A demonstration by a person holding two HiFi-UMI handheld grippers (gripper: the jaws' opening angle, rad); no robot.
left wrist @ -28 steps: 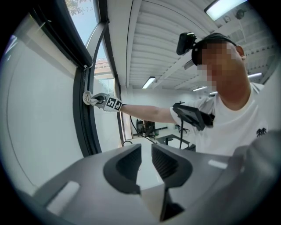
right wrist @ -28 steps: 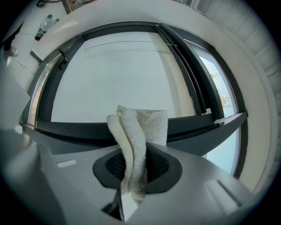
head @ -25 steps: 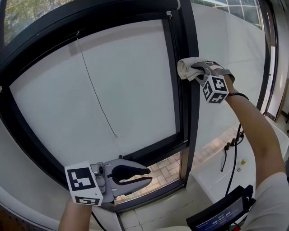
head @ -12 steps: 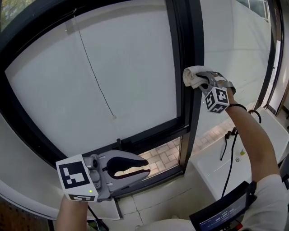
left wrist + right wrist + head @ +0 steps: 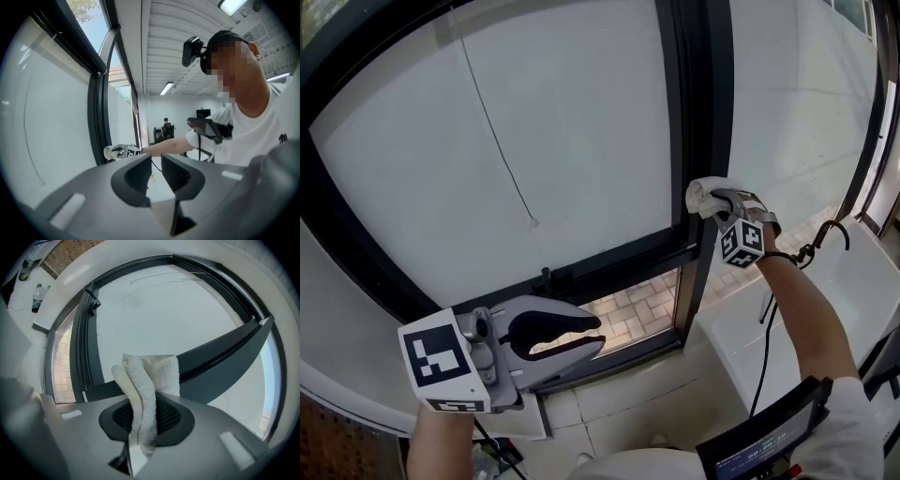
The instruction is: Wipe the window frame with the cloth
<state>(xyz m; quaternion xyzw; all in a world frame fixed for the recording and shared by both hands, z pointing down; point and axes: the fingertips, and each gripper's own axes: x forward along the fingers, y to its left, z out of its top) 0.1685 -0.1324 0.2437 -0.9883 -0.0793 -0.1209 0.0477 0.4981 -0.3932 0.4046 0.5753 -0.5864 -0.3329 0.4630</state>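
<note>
A folded white cloth (image 5: pixel 701 195) is pressed against the black upright bar of the window frame (image 5: pixel 705 103), about halfway down it. My right gripper (image 5: pixel 717 202) is shut on the cloth (image 5: pixel 147 380), which sticks out past the jaws toward the dark frame (image 5: pixel 215 357). My left gripper (image 5: pixel 600 335) hangs low at the left, in front of the frame's bottom rail (image 5: pixel 609 267), touching nothing. Its jaws stand a little apart with nothing between them (image 5: pixel 156 171). The left gripper view shows the cloth (image 5: pixel 108 152) against the frame from the side.
A white blind (image 5: pixel 562 141) with a thin cord (image 5: pixel 492 131) covers the pane. Below the bottom rail an open gap shows brick paving (image 5: pixel 628 309). A white ledge (image 5: pixel 834 281), a hanging cable (image 5: pixel 769 356) and a dark screen device (image 5: pixel 759 450) sit at lower right.
My right gripper has slid the cloth down the upright bar, from near its upper part to about mid-height. The left gripper has stayed low and drifted slightly left.
</note>
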